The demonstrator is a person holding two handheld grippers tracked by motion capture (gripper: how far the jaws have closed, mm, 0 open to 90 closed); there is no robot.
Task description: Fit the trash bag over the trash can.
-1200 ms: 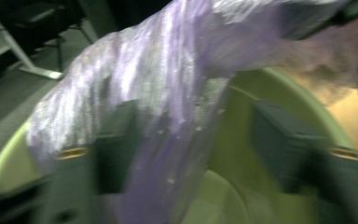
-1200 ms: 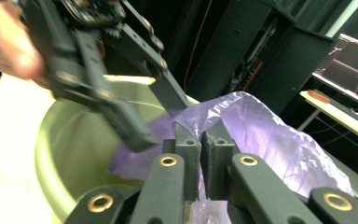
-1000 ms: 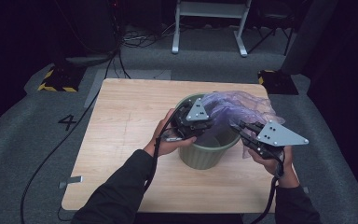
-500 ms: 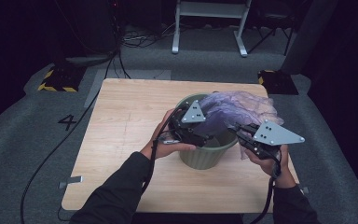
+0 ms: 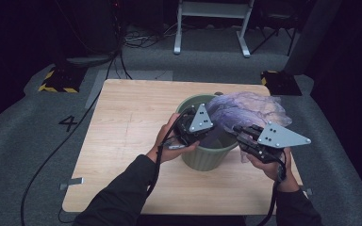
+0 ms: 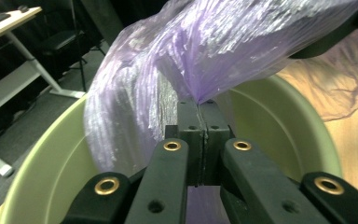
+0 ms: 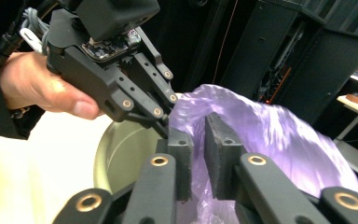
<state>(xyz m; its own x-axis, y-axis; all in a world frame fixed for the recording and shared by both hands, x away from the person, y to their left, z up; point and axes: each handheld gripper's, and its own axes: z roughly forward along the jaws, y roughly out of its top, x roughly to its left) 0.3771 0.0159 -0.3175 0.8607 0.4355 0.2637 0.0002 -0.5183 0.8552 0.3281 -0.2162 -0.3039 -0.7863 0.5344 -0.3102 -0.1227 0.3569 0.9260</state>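
A pale green bin [image 5: 202,162] stands on the wooden table [image 5: 132,122], right of centre. A crinkled purple plastic bag [image 5: 250,110] bulges over its far right rim. My left gripper [image 5: 215,131] reaches in from the bin's left side. Its jaws have just closed, and it [image 6: 200,103] is shut on a pinch of the bag [image 6: 223,42] above the bin's inside wall [image 6: 284,121]. My right gripper [image 5: 235,128] comes from the right. Its jaws [image 7: 196,126] have just been opening and stand slightly apart, with bag film [image 7: 261,135] between them. The left gripper [image 7: 165,122] is close beside them.
The bin sits near the table's right edge, and the bag hangs over that side. A black cable [image 5: 52,155] runs across the grey floor at the left. A yellow-black striped block [image 5: 56,82] and white stand legs [image 5: 212,28] lie beyond the table.
The left gripper has dipped slightly toward the bin's rim. The right hand has hardly moved, and the bag stays draped over the far right of the bin.
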